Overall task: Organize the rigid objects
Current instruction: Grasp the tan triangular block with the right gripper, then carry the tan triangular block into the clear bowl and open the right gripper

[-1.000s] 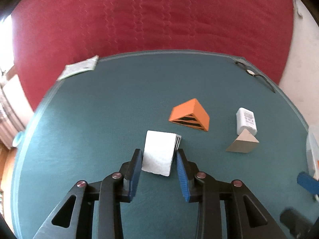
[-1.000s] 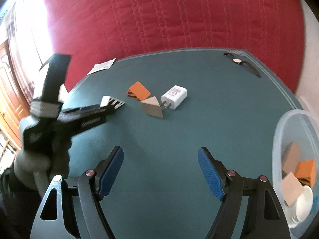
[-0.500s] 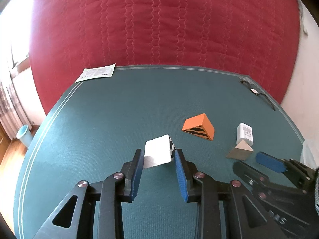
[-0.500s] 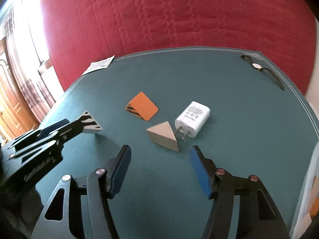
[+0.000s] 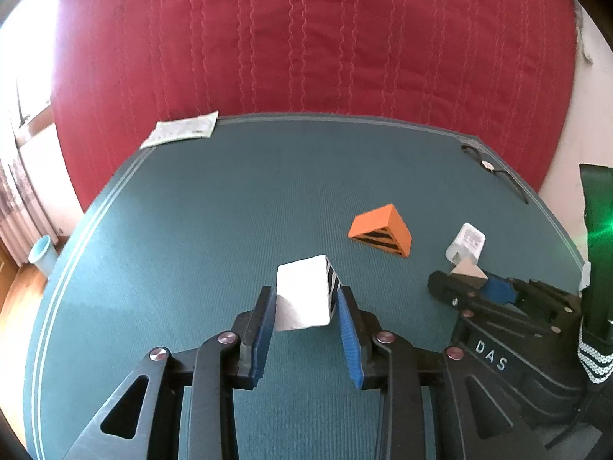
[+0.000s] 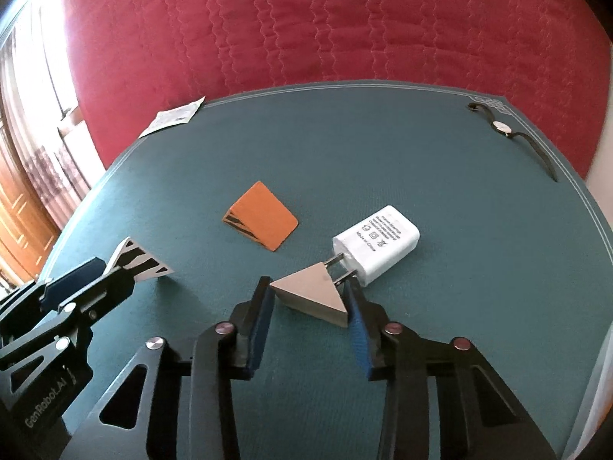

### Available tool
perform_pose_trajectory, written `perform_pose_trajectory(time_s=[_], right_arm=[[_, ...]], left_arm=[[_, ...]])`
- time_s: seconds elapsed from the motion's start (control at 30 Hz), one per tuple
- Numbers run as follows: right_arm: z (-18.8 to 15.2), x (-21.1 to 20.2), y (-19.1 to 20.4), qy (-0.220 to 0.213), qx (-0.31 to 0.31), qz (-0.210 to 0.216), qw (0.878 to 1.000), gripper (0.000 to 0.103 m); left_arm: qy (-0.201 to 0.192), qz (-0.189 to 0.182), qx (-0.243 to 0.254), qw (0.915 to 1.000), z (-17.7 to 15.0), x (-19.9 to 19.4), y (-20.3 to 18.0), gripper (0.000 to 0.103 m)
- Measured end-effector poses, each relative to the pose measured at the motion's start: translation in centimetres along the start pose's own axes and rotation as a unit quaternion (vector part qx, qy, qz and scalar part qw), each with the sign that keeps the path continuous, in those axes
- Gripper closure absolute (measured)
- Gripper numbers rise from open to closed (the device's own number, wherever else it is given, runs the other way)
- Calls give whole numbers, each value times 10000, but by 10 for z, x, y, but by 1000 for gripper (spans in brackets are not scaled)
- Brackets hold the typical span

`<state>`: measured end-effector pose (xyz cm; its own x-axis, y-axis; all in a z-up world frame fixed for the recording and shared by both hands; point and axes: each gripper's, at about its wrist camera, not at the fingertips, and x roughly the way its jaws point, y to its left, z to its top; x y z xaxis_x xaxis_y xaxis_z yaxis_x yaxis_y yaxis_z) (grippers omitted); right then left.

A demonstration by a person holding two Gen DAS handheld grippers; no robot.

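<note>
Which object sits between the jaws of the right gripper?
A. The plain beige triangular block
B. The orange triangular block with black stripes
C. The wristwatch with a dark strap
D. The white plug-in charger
A: in the right wrist view the right gripper has its jaws closed against the two sides of the plain beige triangular block, while the other three objects lie apart on the green mat.

Both fisheye wrist views look steeply down along their own blue-padded fingers, close over the teal felt table (image 5: 184, 230) toward the red quilted backdrop (image 6: 345, 19), sharing the orange striped wedge (image 5: 379, 230) (each glimpses the other tool).
</note>
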<state>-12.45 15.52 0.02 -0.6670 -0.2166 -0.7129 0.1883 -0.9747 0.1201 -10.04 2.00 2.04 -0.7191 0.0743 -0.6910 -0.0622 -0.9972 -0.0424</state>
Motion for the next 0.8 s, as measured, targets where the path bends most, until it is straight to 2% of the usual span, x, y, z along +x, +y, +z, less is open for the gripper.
perform_pose_trajectory(time_s=[0.13,0.27,0.37,0.5,0.67,0.73,0.77,0.8], right_arm=[[-2,-3,-2,-8,-2,17,10000,66],[-8,-8,-5,-25,39,48,10000,66],[-13,-13,-9,-29,92,94,9999,66],[-18,-18,-11,-45,89,137,9999,66],[-25,-26,-8,-93,14,205,9997,66],[-28,-28,-8,-101,-6,247,9996,66],[-29,-29,-8,-105,-14,269,9996,66],[-30,-31,-8,-115,-19,292,9995,66]], left_arm=[[311,-123,-122,9994,-9,7,6,67],[468,-40,-125,9988,-15,14,7,66],[474,-50,-124,9988,-16,14,6,66],[452,-66,-164,9988,-15,15,9,55],[399,-95,-229,9989,-15,16,12,54],[373,-89,-178,9991,-15,16,10,57],[367,-97,-159,9992,-15,16,10,68],[350,-123,-118,9992,-16,16,9,69]])
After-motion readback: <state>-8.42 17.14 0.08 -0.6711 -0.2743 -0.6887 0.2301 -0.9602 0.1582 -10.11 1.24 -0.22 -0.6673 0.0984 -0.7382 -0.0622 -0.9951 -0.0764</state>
